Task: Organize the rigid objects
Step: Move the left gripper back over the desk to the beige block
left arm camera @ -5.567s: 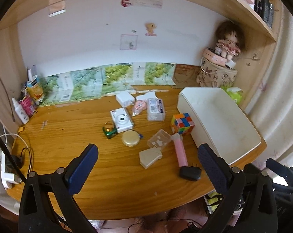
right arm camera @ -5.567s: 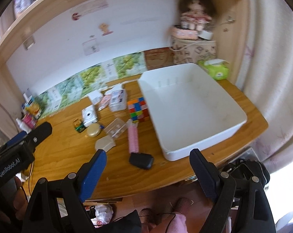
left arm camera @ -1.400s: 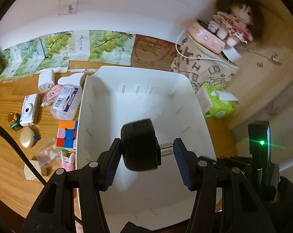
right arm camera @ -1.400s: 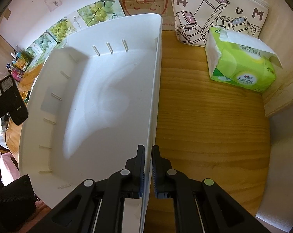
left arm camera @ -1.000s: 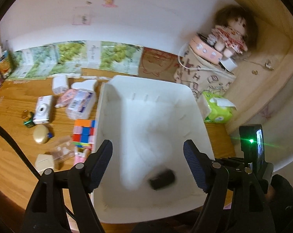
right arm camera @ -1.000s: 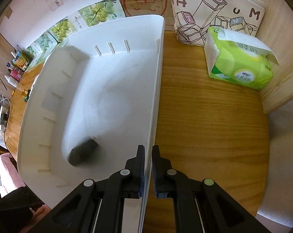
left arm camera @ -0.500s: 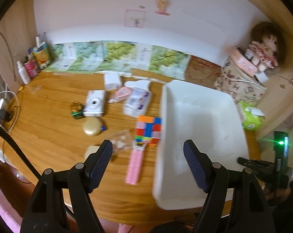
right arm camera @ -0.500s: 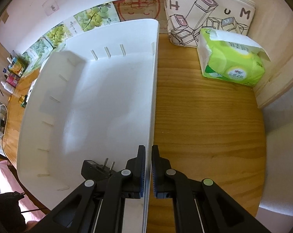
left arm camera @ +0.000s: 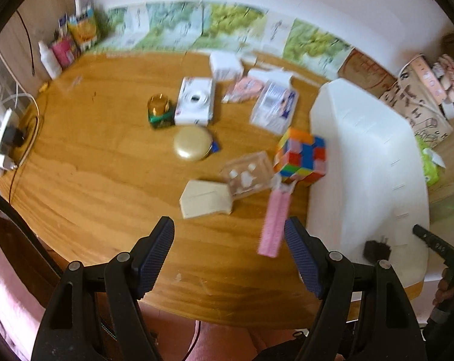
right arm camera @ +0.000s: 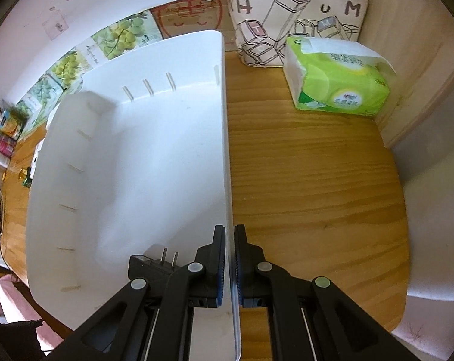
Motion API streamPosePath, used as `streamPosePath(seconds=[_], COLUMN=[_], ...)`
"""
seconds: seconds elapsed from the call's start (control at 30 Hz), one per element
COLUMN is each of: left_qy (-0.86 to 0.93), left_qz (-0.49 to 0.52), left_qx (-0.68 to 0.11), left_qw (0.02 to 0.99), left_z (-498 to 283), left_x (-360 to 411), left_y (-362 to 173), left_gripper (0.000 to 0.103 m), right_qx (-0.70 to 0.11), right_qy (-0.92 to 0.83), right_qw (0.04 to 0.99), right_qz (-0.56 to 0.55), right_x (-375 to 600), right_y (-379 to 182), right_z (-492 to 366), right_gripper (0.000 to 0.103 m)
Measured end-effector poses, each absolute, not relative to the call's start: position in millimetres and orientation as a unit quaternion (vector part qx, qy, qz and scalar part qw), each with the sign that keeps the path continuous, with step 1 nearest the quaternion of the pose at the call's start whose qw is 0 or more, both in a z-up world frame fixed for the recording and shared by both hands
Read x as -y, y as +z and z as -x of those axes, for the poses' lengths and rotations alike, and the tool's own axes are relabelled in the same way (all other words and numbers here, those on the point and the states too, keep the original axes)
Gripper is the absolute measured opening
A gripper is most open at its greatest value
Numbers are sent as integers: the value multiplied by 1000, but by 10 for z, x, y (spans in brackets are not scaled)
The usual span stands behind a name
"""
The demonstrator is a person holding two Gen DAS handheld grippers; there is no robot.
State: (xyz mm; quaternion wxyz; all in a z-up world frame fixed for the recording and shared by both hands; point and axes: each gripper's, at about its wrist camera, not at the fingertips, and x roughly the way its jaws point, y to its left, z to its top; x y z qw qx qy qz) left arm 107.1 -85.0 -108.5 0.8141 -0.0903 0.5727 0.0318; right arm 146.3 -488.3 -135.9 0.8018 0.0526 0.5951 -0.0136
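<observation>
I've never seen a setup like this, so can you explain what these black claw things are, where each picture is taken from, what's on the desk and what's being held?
They are two hand-held grippers, one in each of a person's hands, each with a camera looking along its fingers. The left view shows the left gripper open and empty over a wooden desk scattered with small things: a puzzle cube, a white camera, a gold compact, a pink strip. The right view shows the right gripper shut on the side wall of a white bin. Inside lies a black plug adapter.
</observation>
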Motion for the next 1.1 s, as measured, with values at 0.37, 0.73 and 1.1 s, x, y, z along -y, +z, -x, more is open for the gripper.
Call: streamPosePath(seconds=[0.37, 0.73, 1.1], left_qy=[-1, -13, -49], left_qz=[112, 102, 87], left_qx=[-651, -712, -739], left_qw=[751, 694, 667], left_z=[-1343, -1664, -1878], left_x=[640, 579, 631], left_y=[-1641, -2010, -2097], left_gripper=[84, 84, 84], right_qx=[-600, -607, -614], right_qy=[-62, -93, -134], right_qw=[796, 787, 774], right_qz=[-48, -60, -80], right_x=[4834, 4817, 4800], right_y=[-1370, -1356, -1356], right_z=[-1468, -1501, -1522], right_gripper=[7, 10, 14])
